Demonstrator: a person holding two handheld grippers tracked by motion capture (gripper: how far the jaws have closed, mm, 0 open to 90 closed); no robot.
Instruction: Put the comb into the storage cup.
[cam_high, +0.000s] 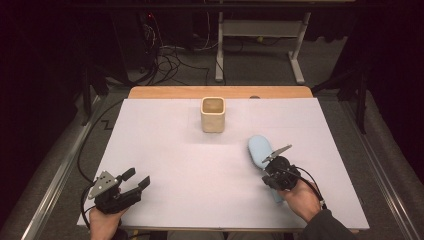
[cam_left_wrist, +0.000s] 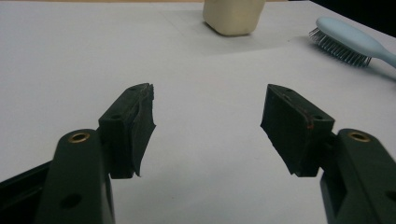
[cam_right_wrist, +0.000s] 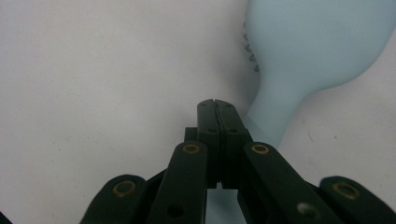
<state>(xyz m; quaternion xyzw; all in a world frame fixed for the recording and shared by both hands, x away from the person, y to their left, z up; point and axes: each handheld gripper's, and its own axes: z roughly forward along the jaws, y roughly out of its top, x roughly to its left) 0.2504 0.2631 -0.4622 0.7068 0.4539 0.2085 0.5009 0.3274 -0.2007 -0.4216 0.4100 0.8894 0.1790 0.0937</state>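
A person works at a white-covered table (cam_high: 165, 150), a two-jaw gripper in each hand. The left gripper (cam_high: 134, 178) rests at about seven o'clock on the sheet, jaws spread wide with nothing between them — the left gripper view shows bare white surface in the gap, with both pads (cam_left_wrist: 140, 126) clear of any object. At about four o'clock, the right gripper (cam_high: 269, 172) sits over the handle of a pale blue hairbrush (cam_high: 259, 149); in the right gripper view its jaws are pressed together, tip to tip, holding nothing, with the brush's neck (cam_right_wrist: 275, 112) just beside and beneath them. The brush lies bristles down, its head pointing toward twelve o'clock. A cream, square-sided cup (cam_high: 213, 114) stands upright at twelve o'clock near the table's far edge — well apart from both grippers. Cables and a desk frame (cam_high: 260, 30) occupy the dark floor beyond.
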